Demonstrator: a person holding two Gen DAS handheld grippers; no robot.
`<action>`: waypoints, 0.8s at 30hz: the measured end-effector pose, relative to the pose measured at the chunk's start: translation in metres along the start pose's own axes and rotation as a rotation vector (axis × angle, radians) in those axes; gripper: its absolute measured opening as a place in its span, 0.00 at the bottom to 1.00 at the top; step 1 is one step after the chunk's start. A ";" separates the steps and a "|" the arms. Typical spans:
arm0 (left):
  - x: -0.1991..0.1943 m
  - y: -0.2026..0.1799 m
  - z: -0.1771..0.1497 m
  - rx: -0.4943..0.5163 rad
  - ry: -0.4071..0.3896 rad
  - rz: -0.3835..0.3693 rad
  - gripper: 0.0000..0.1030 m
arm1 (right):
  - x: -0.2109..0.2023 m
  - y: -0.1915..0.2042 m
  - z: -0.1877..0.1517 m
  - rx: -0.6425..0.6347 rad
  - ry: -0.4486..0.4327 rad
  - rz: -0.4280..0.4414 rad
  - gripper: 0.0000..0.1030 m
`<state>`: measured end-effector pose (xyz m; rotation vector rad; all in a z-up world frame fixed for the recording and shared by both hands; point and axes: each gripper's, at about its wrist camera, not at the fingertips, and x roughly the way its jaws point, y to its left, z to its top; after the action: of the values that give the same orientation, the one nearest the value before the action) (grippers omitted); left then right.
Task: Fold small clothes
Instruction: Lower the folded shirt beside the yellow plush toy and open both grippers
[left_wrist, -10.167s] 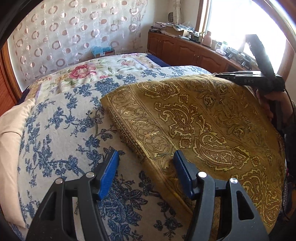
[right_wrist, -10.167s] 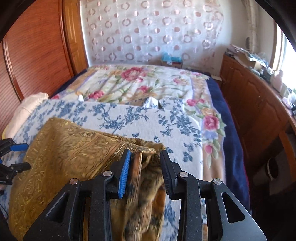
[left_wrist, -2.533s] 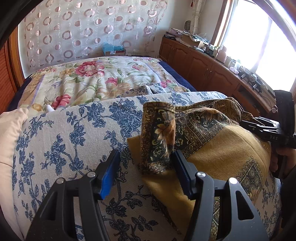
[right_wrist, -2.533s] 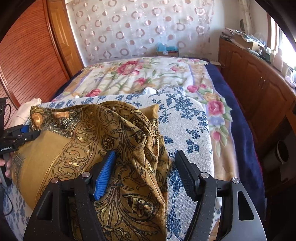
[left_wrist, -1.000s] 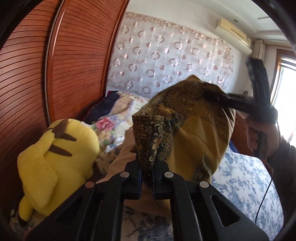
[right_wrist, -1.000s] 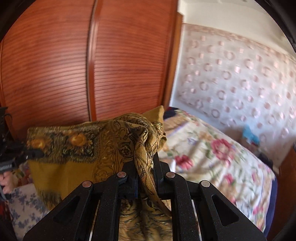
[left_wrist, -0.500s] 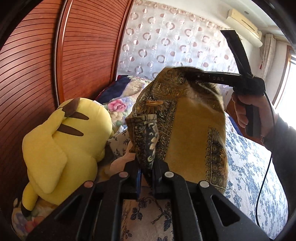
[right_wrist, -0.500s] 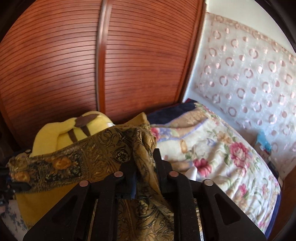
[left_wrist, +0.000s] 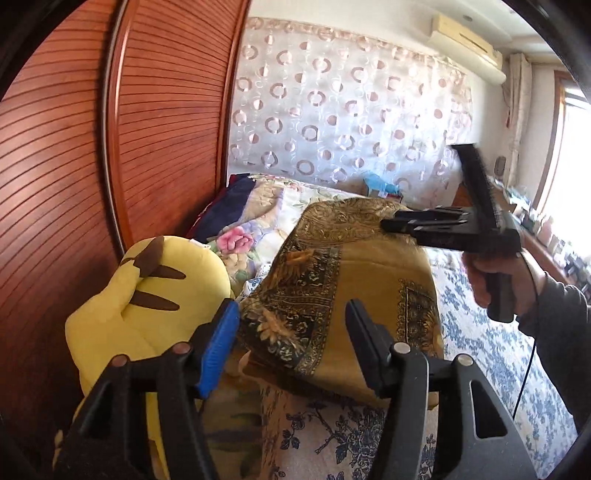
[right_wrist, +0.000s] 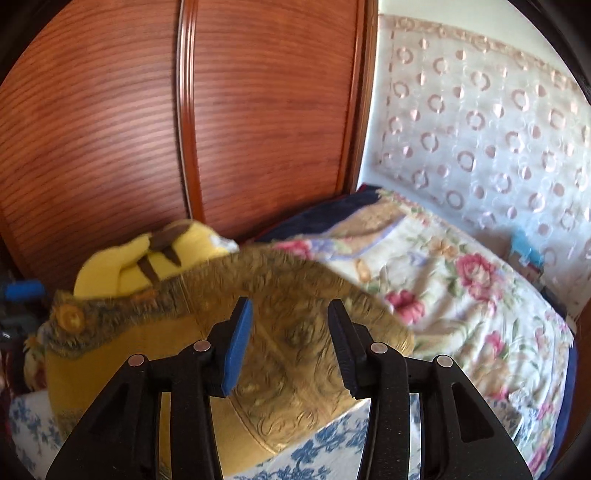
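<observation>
Left fingers: the left gripper (left_wrist: 291, 343) is seen with its fingers apart and opening; a corner of the folded cloth (left_wrist: 354, 295) lies between them, and no pad is seen pressed on it.
Right fingers: the right gripper (right_wrist: 286, 339) is likewise apart and opening, with the cloth's fuzzy upper edge just ahead of the fingertips; the frame is blurred there, so contact cannot be told for certain.
Cloth: the mustard, paisley-bordered bundle is set down ahead of both pairs of fingers, just beside the yellow plush toy (left_wrist: 147, 295), on the blue-flowered cover (left_wrist: 480, 332).
Risk, slump: the released fold may be sprung open, since the bundle looks lumpy and is left unpressed.
Risk, snag: a layer may be dragged up with the fingers if they are drawn back before they are clear of the corner.
Risk, crowding: the bundle may be tipped against the plush toy to the left of the left fingers.
Surface: a soft bed is used, no worktop; beyond the fingertips a rose-printed quilt (right_wrist: 461, 288) is spread.
Room: a slatted wooden wardrobe (right_wrist: 184, 110) is seen above left of the fingers, and a ring-patterned curtain (left_wrist: 351, 110) behind the bed.
</observation>
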<state>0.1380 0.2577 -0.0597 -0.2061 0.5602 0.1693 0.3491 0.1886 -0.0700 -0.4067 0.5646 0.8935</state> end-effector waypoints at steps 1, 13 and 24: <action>0.001 -0.002 0.000 0.004 0.002 0.002 0.59 | 0.007 -0.001 -0.004 0.007 0.018 0.000 0.42; -0.005 -0.026 -0.001 0.053 0.002 -0.024 0.60 | 0.015 -0.004 -0.023 0.103 0.026 -0.035 0.51; -0.036 -0.060 0.002 0.122 -0.038 -0.049 0.62 | -0.082 0.010 -0.065 0.178 -0.038 -0.061 0.51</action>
<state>0.1213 0.1964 -0.0298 -0.0982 0.5256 0.0911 0.2814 0.1080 -0.0716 -0.2443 0.5883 0.7837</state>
